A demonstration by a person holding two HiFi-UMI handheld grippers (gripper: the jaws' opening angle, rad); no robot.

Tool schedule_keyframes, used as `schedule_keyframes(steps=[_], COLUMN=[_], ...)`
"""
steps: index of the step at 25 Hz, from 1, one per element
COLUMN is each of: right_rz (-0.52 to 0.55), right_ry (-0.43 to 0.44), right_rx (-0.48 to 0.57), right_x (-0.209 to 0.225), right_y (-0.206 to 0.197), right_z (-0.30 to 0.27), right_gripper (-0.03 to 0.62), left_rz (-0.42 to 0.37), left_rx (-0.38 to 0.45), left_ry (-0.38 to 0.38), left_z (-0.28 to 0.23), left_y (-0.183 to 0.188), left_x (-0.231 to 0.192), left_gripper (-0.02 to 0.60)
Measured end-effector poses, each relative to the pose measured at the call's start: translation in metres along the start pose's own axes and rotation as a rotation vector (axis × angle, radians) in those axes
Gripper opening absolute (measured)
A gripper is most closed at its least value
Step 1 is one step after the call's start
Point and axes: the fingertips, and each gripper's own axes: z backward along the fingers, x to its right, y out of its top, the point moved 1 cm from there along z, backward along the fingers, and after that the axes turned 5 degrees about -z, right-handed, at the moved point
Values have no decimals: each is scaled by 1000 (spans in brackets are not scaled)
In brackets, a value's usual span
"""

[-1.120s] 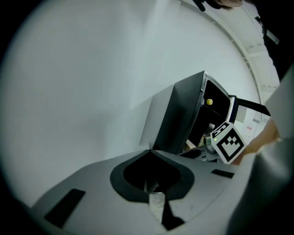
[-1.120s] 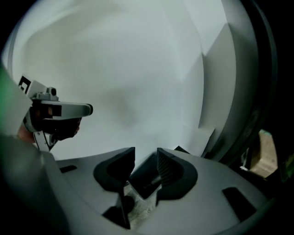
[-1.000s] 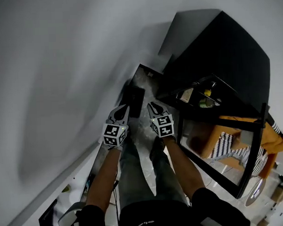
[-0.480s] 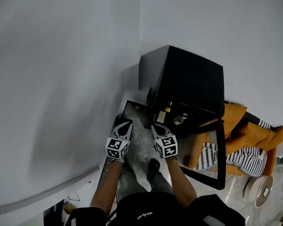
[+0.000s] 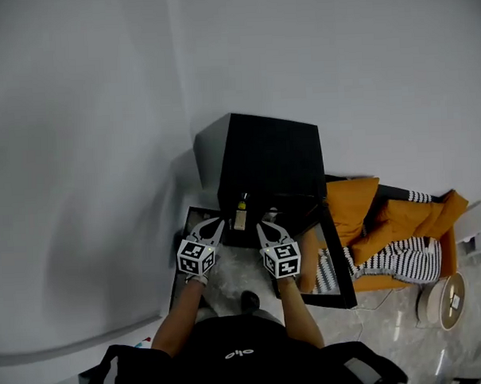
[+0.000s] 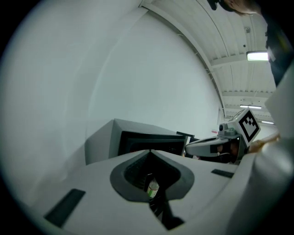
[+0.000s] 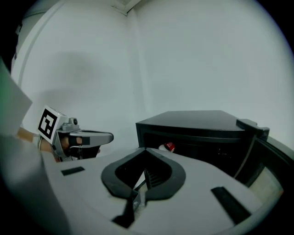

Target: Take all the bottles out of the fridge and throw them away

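Fridge (image 5: 267, 154), black, stands on the floor (image 5: 232, 267) against the white wall (image 5: 88, 154), its door (image 5: 329, 259) swung open to the right. A yellow-capped bottle (image 5: 241, 214) stands upright at the front edge of its shelf, and a red-capped bottle (image 7: 169, 147) shows inside. The left hand-held gripper (image 5: 215, 222) and right hand-held gripper (image 5: 262, 225) are both closed tight and empty just before the open front, either side of the yellow-capped bottle, with bare floor beneath them and orange cushions (image 5: 361, 210) beyond the door.
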Motion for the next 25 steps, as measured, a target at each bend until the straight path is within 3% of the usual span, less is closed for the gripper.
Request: schedule_keyframes(steps=[4,12,25], right_rz=[-27,-70,-64], right_ry=[-56,-121,-127], right_rx=[50,62,55], right_x=[20,34,29], right_y=[11,4,4], right_z=[15,39,41], right_gripper=[9,9,9], left_rz=[-51,-100,-111], left_rx=[19,1,-11], left_ry=[-44,-108,-124], left_z=[-17,-24,-22], left_y=[25,37,33], left_x=[7,23,25], left_gripper=[5,5,5])
